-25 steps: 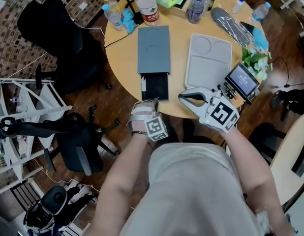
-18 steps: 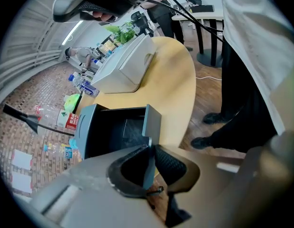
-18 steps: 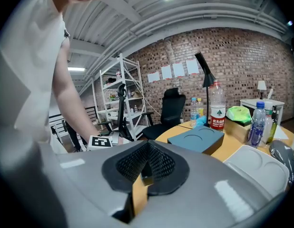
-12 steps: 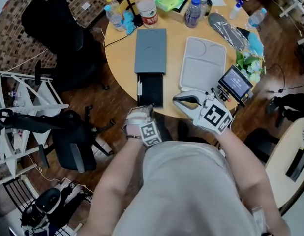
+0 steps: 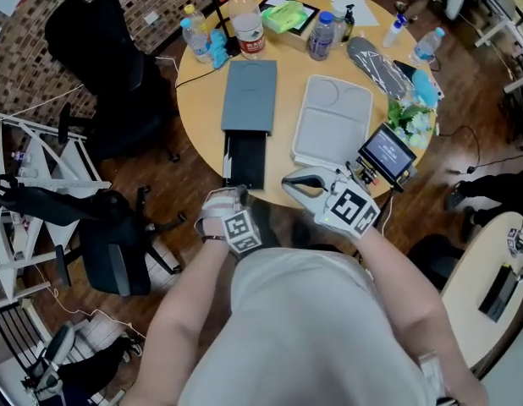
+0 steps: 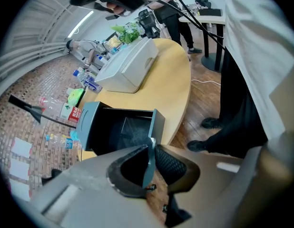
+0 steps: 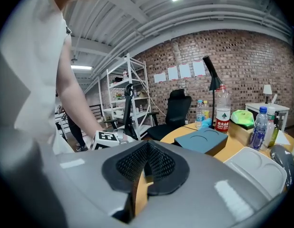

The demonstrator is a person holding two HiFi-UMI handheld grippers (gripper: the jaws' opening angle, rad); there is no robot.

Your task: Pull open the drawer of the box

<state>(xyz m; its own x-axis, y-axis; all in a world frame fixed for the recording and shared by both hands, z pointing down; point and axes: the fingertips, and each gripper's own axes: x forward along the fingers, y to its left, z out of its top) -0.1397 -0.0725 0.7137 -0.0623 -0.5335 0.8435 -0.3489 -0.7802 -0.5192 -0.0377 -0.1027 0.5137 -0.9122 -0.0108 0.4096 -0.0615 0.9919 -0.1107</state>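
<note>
A grey box (image 5: 250, 96) lies on the round wooden table (image 5: 200, 100), its black drawer (image 5: 244, 161) pulled out toward the table's near edge. My left gripper (image 5: 237, 196) is at the drawer's front end. In the left gripper view the thin grey drawer front (image 6: 158, 123) runs down between the pads, which are pinched on it; the jaws are opening slightly. The drawer's dark inside (image 6: 121, 131) looks empty. My right gripper (image 5: 291, 181) hovers over the table edge to the right of the drawer, shut with nothing in it (image 7: 145, 163).
A white lidded tray (image 5: 333, 123) lies right of the box. Bottles (image 5: 245, 24) and a green pack (image 5: 285, 15) stand at the far side, flowers (image 5: 410, 117) and a small screen (image 5: 384, 153) at the right. Black chairs (image 5: 118, 244) stand left.
The drawer has come a little further out of the box as my left gripper drew back toward my body. The right gripper stayed beside it, still shut.
</note>
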